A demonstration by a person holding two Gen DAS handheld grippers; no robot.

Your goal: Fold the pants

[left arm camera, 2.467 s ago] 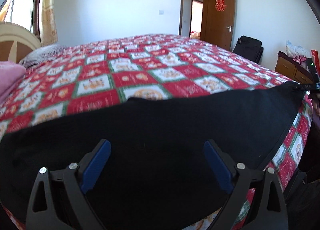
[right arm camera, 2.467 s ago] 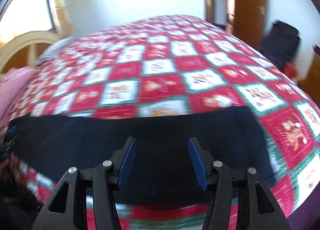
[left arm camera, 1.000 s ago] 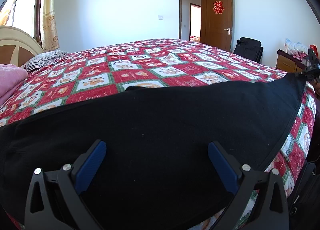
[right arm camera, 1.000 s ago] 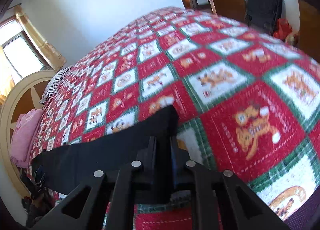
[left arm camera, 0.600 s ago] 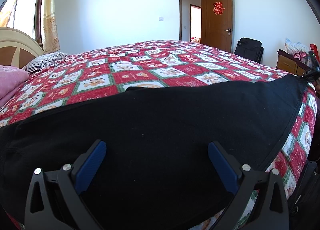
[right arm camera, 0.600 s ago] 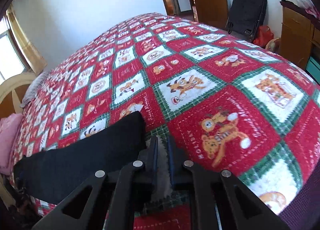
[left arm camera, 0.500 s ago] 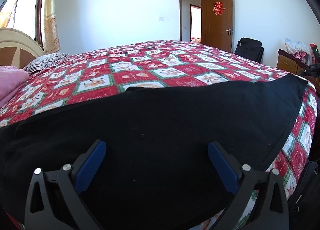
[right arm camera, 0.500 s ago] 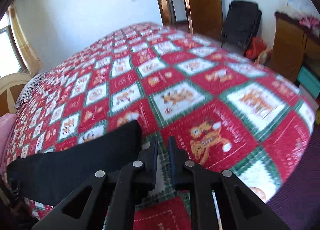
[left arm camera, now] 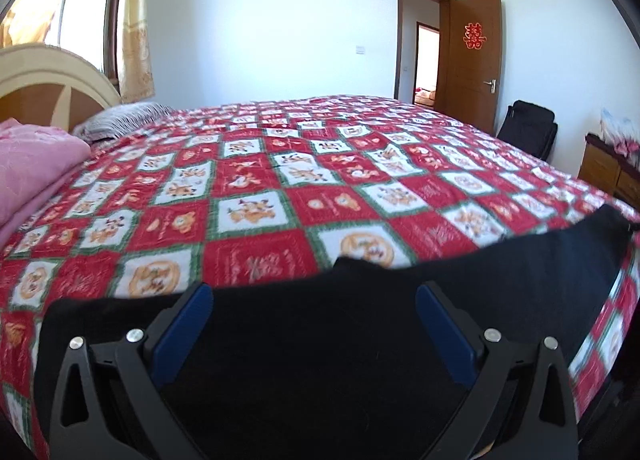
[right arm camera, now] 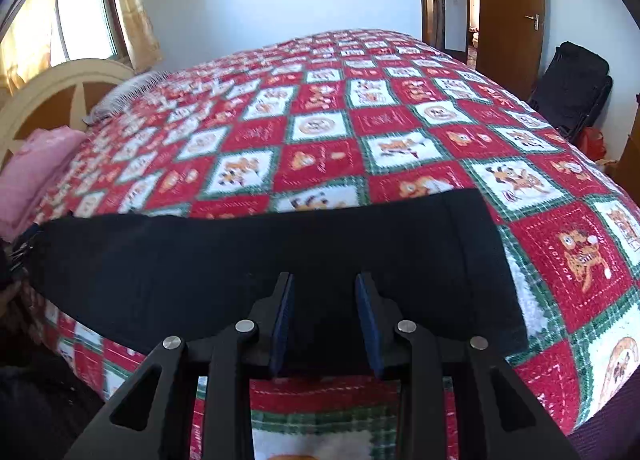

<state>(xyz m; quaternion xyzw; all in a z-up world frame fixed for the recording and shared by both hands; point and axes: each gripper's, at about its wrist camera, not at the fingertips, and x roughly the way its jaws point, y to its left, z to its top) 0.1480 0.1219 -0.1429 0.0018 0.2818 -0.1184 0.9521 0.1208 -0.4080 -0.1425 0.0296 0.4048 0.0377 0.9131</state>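
Black pants point(left arm camera: 320, 340) lie flat along the near edge of the bed, stretching left to right; they also show in the right wrist view point(right arm camera: 248, 252). My left gripper point(left arm camera: 314, 296) is open wide and empty, hovering over the waist end of the pants. My right gripper point(right arm camera: 325, 284) is open with a narrower gap and empty, over the near edge of the pants close to the leg end point(right arm camera: 480, 252). The left gripper's tip shows at the far left of the right wrist view point(right arm camera: 24, 244).
A red, white and green patterned quilt point(left arm camera: 280, 187) covers the bed. A pink blanket point(left arm camera: 32, 163) and striped pillow point(left arm camera: 120, 119) lie by the headboard. A black bag point(right arm camera: 572, 87), a wooden cabinet point(left arm camera: 612, 175) and an open door point(left arm camera: 472, 59) are to the right.
My right gripper let go of the pant leg end, opened and swung back over the pants. My left gripper rose and pulled back, staying open.
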